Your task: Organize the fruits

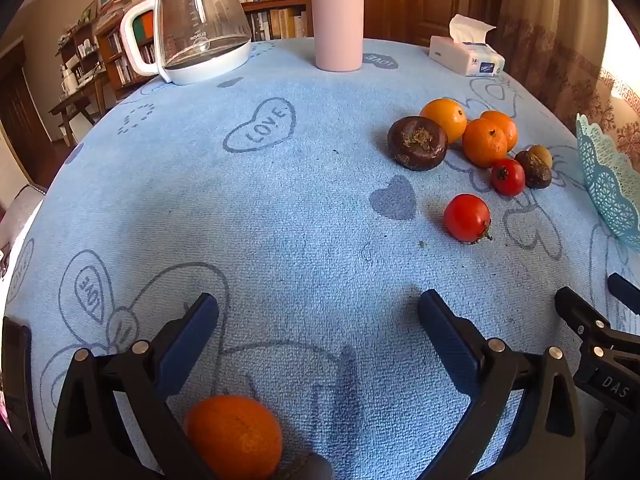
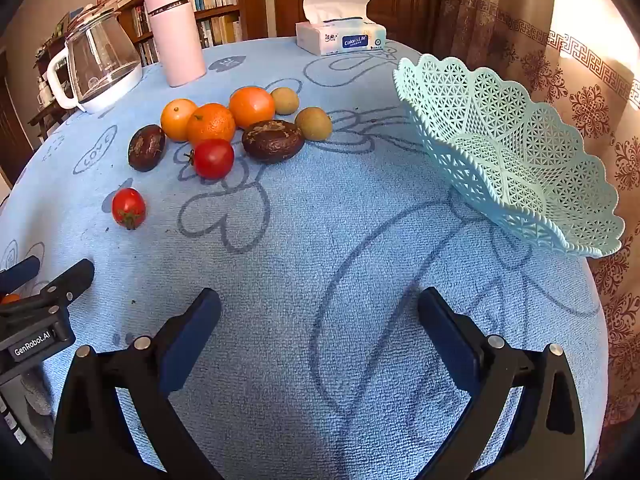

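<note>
The task is at its start: the lace basket [image 2: 508, 152] holds no fruit. Both the left gripper [image 1: 318, 312] and right gripper [image 2: 320, 308] have fingers wide apart, holding nothing. A loose orange [image 1: 234, 436] lies under the left gripper; the other fruits cluster near the tomato [image 2: 129, 208]. Next, I think, one gripper must close on a fruit.

On the counter [image 2: 320, 280], the fruit cluster [image 2: 224, 128] lies left of the basket [image 2: 500, 152], with the kettle [image 2: 100, 68], flask [image 2: 174, 36] and tissue box [image 2: 340, 36] behind.
</note>
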